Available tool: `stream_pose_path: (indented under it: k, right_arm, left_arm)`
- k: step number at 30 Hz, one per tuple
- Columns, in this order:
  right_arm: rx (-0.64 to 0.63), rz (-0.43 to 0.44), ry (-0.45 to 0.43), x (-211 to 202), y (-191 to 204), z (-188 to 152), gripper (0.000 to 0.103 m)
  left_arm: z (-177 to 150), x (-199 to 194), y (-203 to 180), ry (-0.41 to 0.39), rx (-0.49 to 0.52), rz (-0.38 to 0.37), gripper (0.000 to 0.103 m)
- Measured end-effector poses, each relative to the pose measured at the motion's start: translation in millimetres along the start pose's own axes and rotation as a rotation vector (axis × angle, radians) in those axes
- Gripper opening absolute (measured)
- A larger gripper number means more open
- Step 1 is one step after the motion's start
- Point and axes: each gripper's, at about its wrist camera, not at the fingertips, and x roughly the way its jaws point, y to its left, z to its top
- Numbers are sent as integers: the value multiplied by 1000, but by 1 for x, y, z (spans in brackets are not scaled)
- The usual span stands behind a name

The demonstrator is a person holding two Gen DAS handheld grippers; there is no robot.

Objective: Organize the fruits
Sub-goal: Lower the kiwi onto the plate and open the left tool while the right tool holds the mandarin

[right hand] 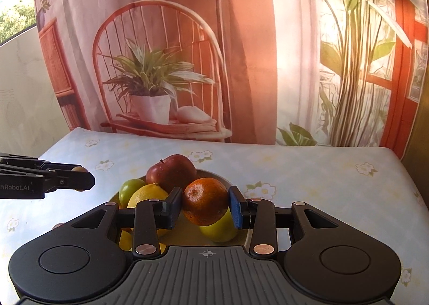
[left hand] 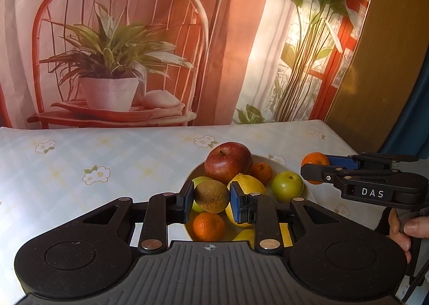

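1. The fuzzy brown oval kiwi point(left hand: 211, 195) sits squarely between the blue pads of the left black two-finger gripper point(left hand: 211, 197), above the white fruit bowl point(left hand: 194, 171).
2. That gripper is clenched on the kiwi, both pads pressing its sides.
3. The round orange point(right hand: 206, 201) is clamped in the right black two-finger gripper point(right hand: 206, 204), which lies at 3 o'clock from the left one.
4. The red apple point(left hand: 228, 161) rests in the bowl at 12 o'clock from the kiwi.
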Motion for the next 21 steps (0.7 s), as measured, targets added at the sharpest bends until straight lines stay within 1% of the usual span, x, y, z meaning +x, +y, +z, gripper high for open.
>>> stream_pose_path:
  k: [3,9,15,19,21]
  right_arm:
    - [3,16,11,15,1,2,35]
    - [-8,17,54,43,4,4,35]
    - [-9,34,67,53,6,8,35]
    - [-20,43,90,60,11,11,35]
    - [-20,41,93,61,13,11,36]
  left_arm:
    - [-2,10,8,12,-12,-19,30]
    - [-7,26,13,54,-6,-40,30]
    - [-6,37,15,89,5,-58,30]
    - [-6,44,9,126,45,-75,30]
    - [-6,44,10,130,42,-75,31]
